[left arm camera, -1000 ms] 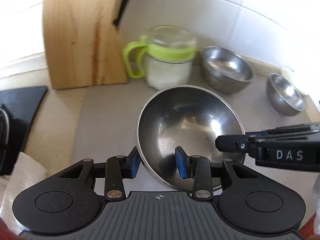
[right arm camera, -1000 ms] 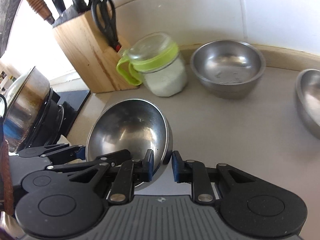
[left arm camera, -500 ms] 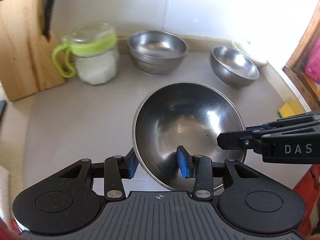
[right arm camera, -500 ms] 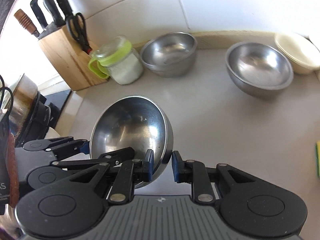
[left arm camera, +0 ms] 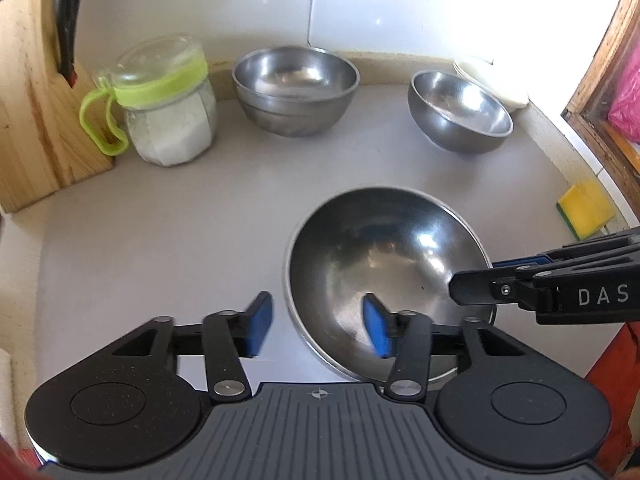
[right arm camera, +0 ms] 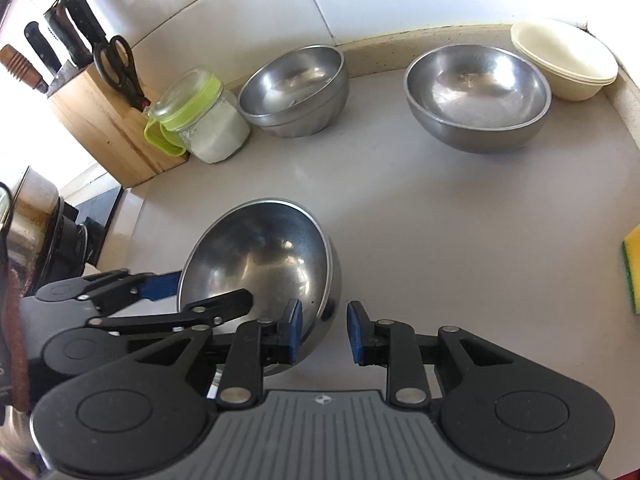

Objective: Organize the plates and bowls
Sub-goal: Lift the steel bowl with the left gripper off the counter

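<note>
Both grippers' spread fingers (left arm camera: 376,330) straddle the steel bowl's (left arm camera: 384,264) rim.

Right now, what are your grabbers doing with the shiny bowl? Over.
Left gripper and right gripper: jaws open astride the rim. Big round steel bowl released on grey counter. Nothing in the way.

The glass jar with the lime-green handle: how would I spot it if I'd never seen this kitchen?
Find the wooden knife block at the white tiled wall. Right beside it on the grey counter stands the glass jar with the lime-green lid band and handle, holding white powder. Unlike the neighbouring stainless steel bowl, it is transparent and lidded.
</note>
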Demonstrator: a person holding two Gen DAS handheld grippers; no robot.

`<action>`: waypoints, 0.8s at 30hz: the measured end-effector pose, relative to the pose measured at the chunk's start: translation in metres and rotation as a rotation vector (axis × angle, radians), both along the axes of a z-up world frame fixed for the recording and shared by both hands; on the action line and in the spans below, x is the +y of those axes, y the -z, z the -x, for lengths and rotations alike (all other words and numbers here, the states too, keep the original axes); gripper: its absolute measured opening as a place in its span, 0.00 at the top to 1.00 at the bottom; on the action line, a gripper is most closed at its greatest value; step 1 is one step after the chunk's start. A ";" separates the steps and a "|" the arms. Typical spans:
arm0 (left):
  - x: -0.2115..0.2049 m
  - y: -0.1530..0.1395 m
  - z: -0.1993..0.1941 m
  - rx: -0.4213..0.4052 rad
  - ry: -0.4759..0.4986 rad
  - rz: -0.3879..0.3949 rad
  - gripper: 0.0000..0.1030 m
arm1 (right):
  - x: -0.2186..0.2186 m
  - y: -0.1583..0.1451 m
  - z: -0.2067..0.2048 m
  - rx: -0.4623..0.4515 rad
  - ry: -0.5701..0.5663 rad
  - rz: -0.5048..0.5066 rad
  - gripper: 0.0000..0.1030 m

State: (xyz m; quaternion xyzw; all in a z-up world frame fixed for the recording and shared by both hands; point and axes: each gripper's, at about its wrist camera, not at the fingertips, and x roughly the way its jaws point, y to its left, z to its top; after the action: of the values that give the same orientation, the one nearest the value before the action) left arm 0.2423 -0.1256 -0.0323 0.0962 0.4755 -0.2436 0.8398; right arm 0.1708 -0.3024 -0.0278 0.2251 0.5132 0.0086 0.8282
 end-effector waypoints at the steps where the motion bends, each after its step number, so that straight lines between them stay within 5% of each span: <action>1: 0.002 -0.003 0.000 -0.010 -0.002 0.000 0.33 | -0.001 -0.002 0.001 -0.003 0.002 0.004 0.71; 16: 0.023 -0.063 -0.036 -0.128 -0.089 0.038 0.24 | -0.028 -0.051 -0.017 -0.143 0.044 0.087 0.64; 24: 0.005 -0.060 -0.086 -0.043 -0.160 0.101 0.23 | -0.043 -0.066 -0.070 -0.197 0.048 0.090 0.62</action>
State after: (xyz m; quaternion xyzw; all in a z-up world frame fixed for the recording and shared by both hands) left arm 0.3279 -0.1208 0.0281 0.0206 0.4507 -0.1975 0.8703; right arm 0.2405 -0.3456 0.0379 0.1982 0.4234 -0.0122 0.8839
